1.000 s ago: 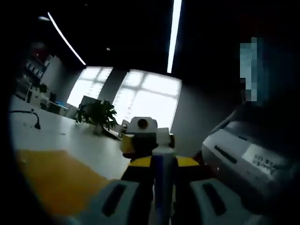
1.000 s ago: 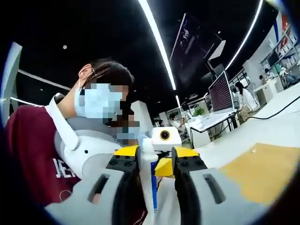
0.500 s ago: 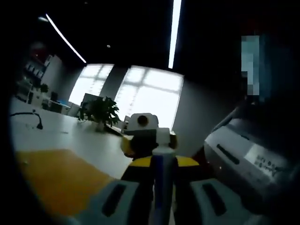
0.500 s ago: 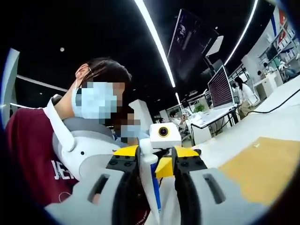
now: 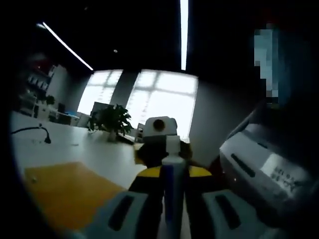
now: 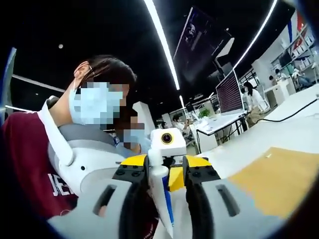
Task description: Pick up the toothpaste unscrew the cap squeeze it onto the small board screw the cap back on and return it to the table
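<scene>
Between your two grippers, held up in the air, the toothpaste tube (image 5: 169, 189) shows as a slim white body with a blue stripe down its side and a narrow white neck at one end. Your left gripper (image 5: 168, 211) has its jaws closed on the tube's body, so the tube rises straight up the middle of the left gripper view with its white neck pointing away from you. Your right gripper (image 6: 160, 199) faces it from the far side; its yellow-tipped jaws are closed around the tube's white neck end (image 6: 155, 164), though you cannot tell from either view whether the cap is on or off.

Below and to one side, the yellow small board (image 5: 65, 191) lies flat on the white table (image 5: 99, 152), well apart from the tube, and its nearest edge and corner are easy to see in the right gripper view (image 6: 269, 181). Bare table runs beyond the board towards a potted plant (image 5: 113, 122) and a black cable (image 5: 35, 132) near the far edge. Your maroon shirt (image 6: 25, 169) sits close behind the grippers.
</scene>
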### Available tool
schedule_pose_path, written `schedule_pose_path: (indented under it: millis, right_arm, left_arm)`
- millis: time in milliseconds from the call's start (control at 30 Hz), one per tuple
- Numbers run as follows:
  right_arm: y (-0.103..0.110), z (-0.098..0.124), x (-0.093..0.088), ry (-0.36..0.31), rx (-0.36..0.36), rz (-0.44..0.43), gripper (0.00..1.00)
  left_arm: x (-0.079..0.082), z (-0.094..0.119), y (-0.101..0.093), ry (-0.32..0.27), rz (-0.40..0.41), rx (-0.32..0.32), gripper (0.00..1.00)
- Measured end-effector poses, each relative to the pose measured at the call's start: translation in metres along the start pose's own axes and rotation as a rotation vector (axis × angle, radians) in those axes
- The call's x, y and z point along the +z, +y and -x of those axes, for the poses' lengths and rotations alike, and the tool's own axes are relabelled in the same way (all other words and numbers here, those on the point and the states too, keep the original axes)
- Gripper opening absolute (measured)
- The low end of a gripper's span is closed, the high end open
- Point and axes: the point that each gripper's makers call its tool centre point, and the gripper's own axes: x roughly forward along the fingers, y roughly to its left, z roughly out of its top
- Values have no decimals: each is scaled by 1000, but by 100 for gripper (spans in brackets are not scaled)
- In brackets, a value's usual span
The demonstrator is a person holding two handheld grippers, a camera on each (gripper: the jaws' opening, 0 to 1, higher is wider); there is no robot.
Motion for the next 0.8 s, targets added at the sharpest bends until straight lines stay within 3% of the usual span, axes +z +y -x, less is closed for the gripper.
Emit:
schedule_pose_path:
  millis: [633, 800]
  right_arm:
    - [1, 0, 4, 46, -67, 79, 29]
    - [6, 5, 11, 11, -45, 59, 30]
  left_arm:
    - [0, -4, 2, 49, -112, 72, 15]
    - [-4, -4, 3, 65, -109, 60, 15]
